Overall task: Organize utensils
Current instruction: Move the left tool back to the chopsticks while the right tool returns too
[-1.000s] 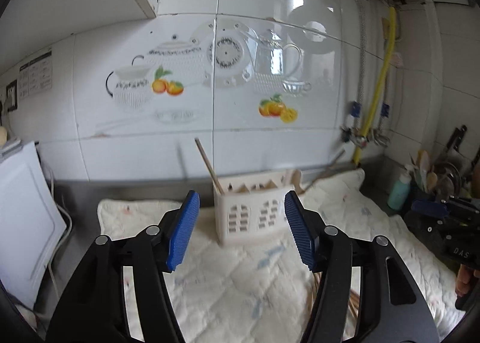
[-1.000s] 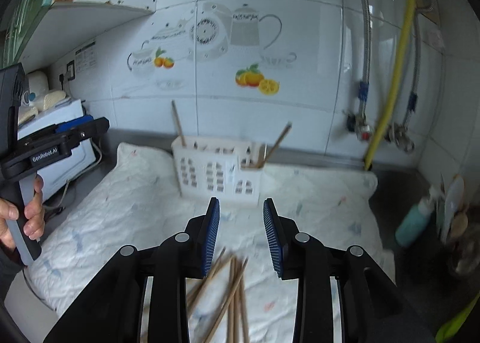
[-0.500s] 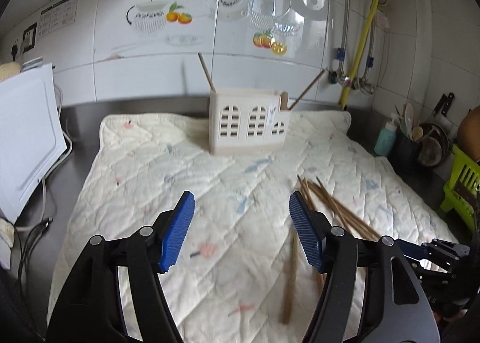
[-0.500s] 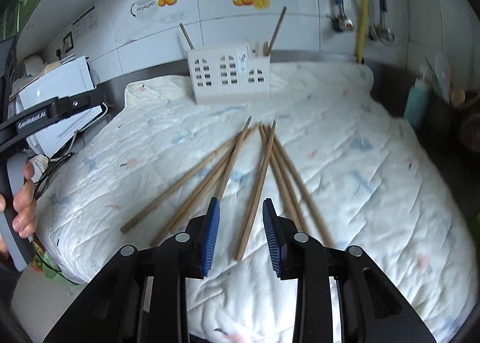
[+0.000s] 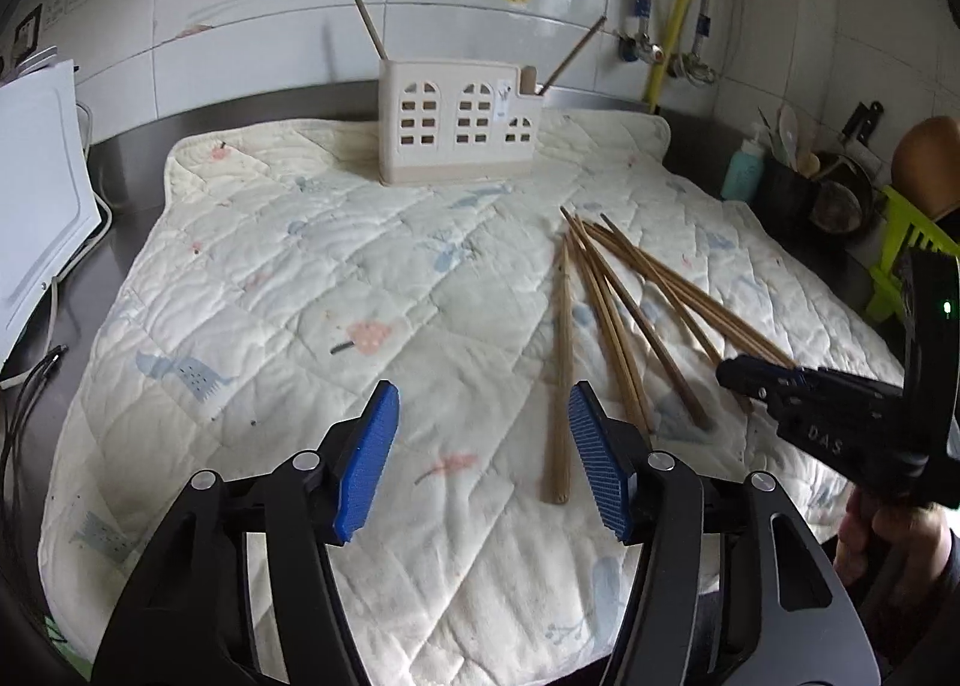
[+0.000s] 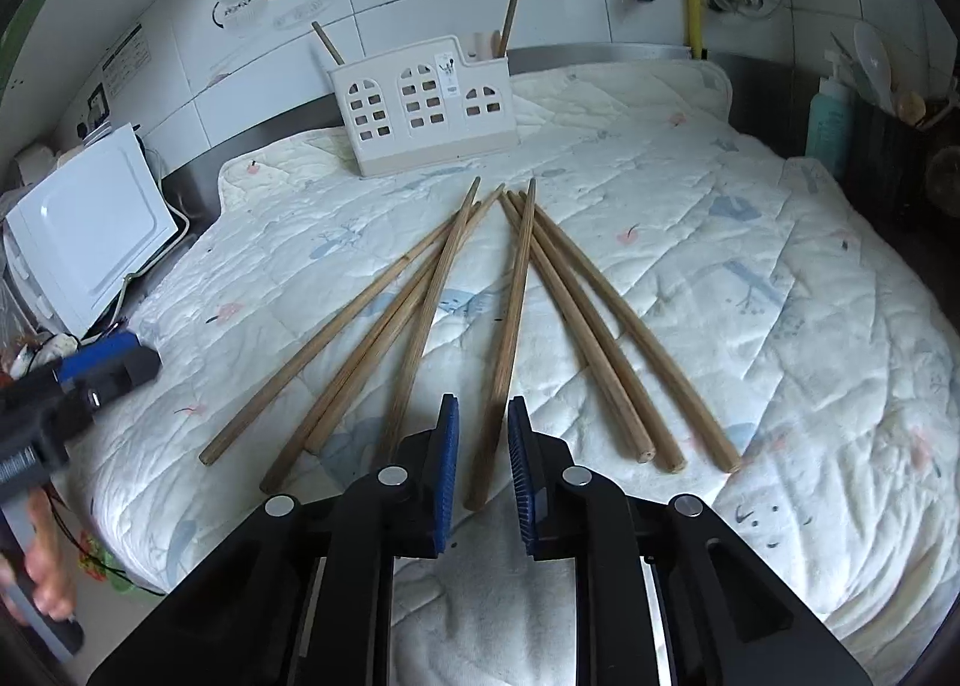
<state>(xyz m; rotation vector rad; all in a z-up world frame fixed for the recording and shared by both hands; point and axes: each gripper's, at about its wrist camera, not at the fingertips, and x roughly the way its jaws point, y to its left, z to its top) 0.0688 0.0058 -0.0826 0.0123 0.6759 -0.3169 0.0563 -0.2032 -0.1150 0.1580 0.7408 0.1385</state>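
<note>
Several wooden chopsticks (image 6: 510,320) lie fanned out on a white quilted mat (image 6: 750,278); they also show in the left wrist view (image 5: 606,302). A white utensil holder (image 6: 426,107) with arched window holes stands at the mat's far edge, two chopsticks upright in it; it also shows in the left wrist view (image 5: 459,122). My right gripper (image 6: 483,461) is open, low over the mat, its fingers either side of the near end of one chopstick. My left gripper (image 5: 483,458) is wide open and empty above the mat, just left of the chopsticks.
A white appliance (image 6: 90,230) with cables sits left of the mat. At the right stand a teal bottle (image 6: 831,125), a dark pot of utensils (image 5: 798,188) and a green rack (image 5: 906,254). Yellow and metal pipes (image 5: 675,20) run down the tiled wall.
Both grippers have tilted down from facing the wall to facing the mat. The right gripper has come down over the near end of one chopstick. The left has lowered beside the pile.
</note>
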